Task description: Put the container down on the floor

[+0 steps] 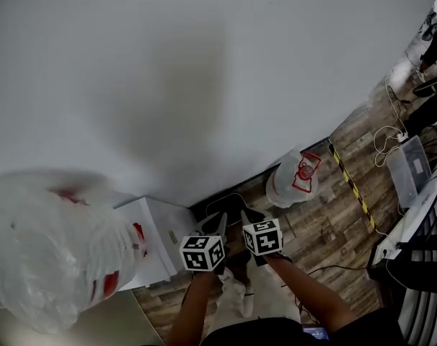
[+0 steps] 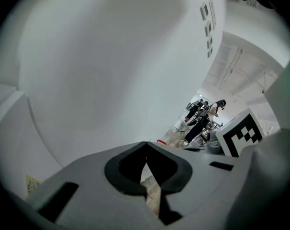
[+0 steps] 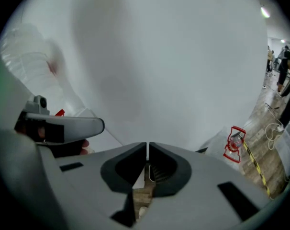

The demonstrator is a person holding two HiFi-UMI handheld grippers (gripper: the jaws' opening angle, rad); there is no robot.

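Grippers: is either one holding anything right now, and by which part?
Nothing is held. The left gripper and the right gripper each have their jaws shut together with nothing between them.

I count two grippers: the left gripper (image 1: pixel 221 223) and the right gripper (image 1: pixel 244 217). There are two plastic bags with red print, a big bag (image 1: pixel 53 251) and a smaller bag (image 1: pixel 294 179). I also see one white box (image 1: pixel 157 236), one clear tub (image 1: pixel 412 166) and one striped tape line (image 1: pixel 352 186).
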